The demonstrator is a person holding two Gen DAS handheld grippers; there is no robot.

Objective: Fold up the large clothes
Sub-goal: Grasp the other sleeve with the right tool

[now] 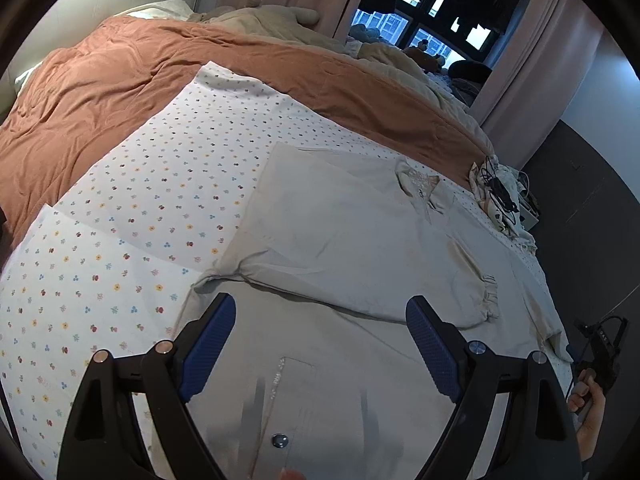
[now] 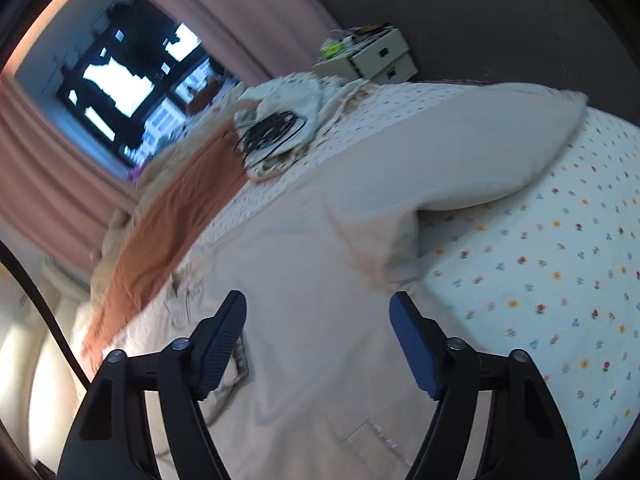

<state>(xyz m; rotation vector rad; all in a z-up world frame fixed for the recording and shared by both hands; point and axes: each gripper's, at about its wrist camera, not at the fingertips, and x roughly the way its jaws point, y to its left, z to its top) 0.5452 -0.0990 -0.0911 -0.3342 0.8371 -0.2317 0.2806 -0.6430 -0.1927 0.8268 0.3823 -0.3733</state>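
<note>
A large cream shirt [image 1: 344, 232] lies spread on the flowered bedsheet [image 1: 132, 216], one sleeve folded across its body with a ruffled cuff [image 1: 488, 300] at the right. My left gripper [image 1: 320, 312] hovers open above the shirt's lower part near a pocket and a button, nothing between its blue pads. In the right wrist view the same shirt [image 2: 320, 248] fills the middle, its other sleeve [image 2: 480, 148] stretching out to the upper right. My right gripper [image 2: 318, 308] stands open over the shirt's body, holding nothing.
A rust-coloured duvet [image 1: 120, 80] covers the far half of the bed. A pile of cloth with black cables [image 2: 276, 132] sits at the bed's edge beside a small drawer unit [image 2: 380, 60]. Pink curtains [image 2: 60, 152] frame a window. A hand [image 1: 588, 404] shows at the right.
</note>
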